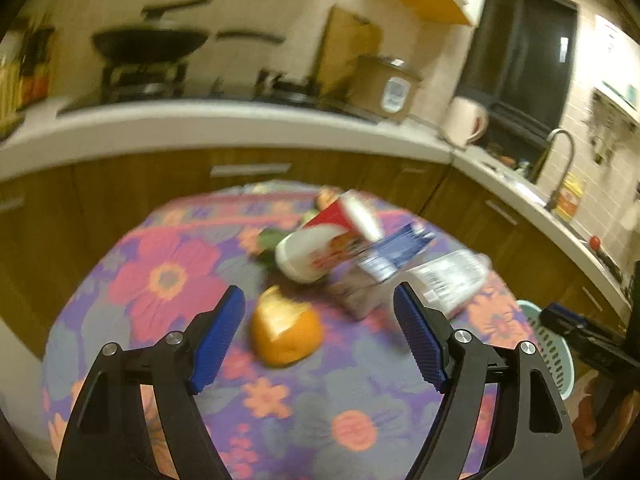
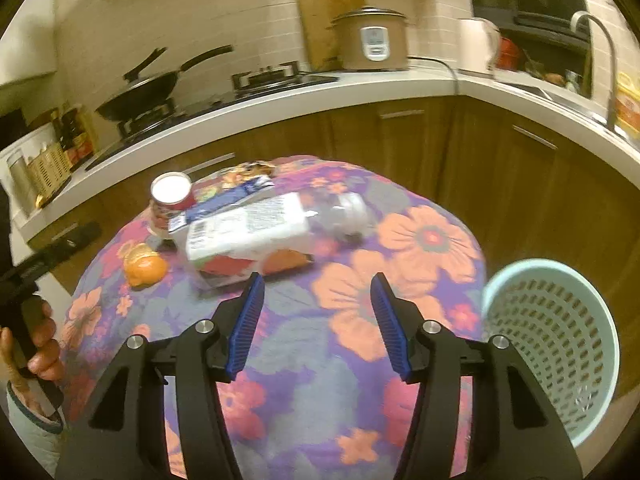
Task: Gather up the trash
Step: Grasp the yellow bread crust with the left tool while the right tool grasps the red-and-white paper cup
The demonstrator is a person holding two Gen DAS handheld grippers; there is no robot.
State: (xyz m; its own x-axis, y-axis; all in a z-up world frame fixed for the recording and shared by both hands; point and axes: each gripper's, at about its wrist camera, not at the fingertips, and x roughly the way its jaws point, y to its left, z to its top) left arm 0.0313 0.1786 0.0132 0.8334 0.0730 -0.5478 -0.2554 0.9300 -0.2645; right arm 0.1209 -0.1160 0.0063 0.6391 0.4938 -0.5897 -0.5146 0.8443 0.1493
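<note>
Trash lies in a heap on the round table with the flowered cloth (image 1: 168, 280) (image 2: 420, 240). An orange peel (image 1: 286, 332) (image 2: 145, 268) lies nearest the left gripper (image 1: 319, 300), whose blue pads stand open over the cloth with nothing between them. Behind the peel are a red-and-white cup (image 1: 320, 244) (image 2: 172, 196), a blue carton (image 1: 394, 252) (image 2: 228, 200) and a clear plastic bottle (image 1: 452, 280) (image 2: 276, 224) on its side. The right gripper (image 2: 317, 286) is open just in front of the bottle, empty.
A pale green perforated basket (image 2: 552, 344) (image 1: 552, 344) stands beside the table at the right. A white counter (image 2: 320, 84) with a wok (image 2: 148, 92), a rice cooker (image 2: 370, 40) and a sink tap (image 2: 600, 40) runs behind. A hand (image 2: 40, 344) holds the left gripper's handle.
</note>
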